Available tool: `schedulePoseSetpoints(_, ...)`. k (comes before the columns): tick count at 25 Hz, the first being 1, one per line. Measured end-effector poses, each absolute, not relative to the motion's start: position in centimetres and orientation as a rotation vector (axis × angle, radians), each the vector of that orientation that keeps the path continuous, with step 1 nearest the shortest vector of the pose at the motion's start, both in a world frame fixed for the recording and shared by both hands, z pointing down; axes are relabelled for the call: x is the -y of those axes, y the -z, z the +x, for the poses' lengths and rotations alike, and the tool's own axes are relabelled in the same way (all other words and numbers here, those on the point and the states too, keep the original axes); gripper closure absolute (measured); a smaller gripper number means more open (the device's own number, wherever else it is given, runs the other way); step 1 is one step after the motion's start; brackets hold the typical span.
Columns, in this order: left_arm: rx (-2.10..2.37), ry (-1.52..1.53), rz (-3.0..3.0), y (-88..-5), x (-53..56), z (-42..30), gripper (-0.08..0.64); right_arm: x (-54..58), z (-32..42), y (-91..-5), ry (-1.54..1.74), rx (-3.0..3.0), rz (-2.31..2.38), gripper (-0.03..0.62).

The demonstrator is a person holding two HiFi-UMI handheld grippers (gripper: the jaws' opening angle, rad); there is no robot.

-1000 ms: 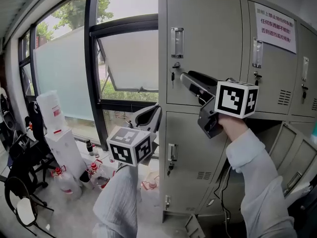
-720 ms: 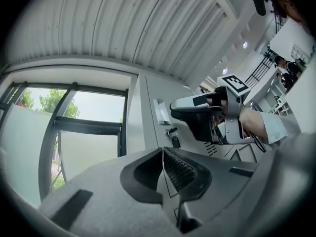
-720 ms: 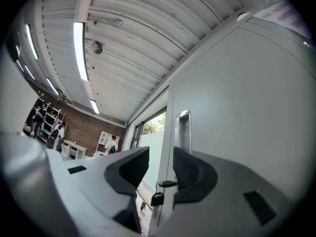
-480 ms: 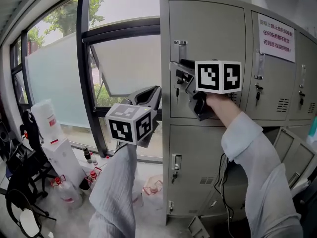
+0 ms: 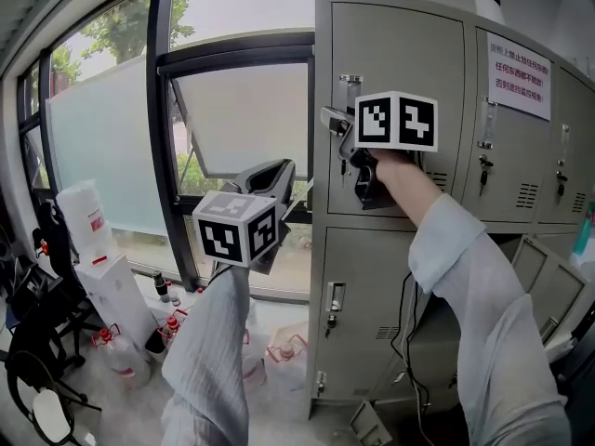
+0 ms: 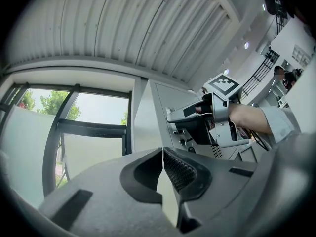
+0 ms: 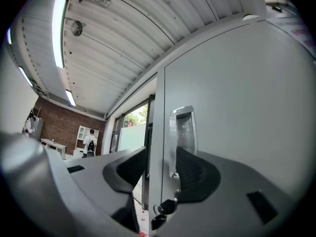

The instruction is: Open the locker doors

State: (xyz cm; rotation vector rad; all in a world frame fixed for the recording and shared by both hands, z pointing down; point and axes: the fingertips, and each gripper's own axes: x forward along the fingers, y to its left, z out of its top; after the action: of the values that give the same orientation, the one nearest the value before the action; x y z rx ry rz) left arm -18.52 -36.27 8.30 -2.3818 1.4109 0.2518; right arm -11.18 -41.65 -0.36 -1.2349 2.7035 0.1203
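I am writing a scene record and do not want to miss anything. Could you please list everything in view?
Locker cabinet: one, grey, right of the window; a lower door open.
Door handle: one, silver, on the upper left door.
Keys: apparently two, black, below the handle.
Notice: one, white with red print, on an upper door.
Window: dark frame, left; one pane tilted open.
Water jug: one, white, on a white stand.
Bottles: several, red-capped, on the floor.
Left gripper: one, grey, shut, empty.
Right gripper: one, grey, jaws just opened wider, handle and cabinet edge between them.
Sleeves: two, light grey.
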Motion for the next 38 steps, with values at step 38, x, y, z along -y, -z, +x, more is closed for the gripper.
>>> schedulePoseSetpoints(38,-1.262,-0.263,-2.489,-15.3,26.6,-16.1,0.548,27.3,-4.8,0.2,-0.432,-2.589,-1.399,0.465)
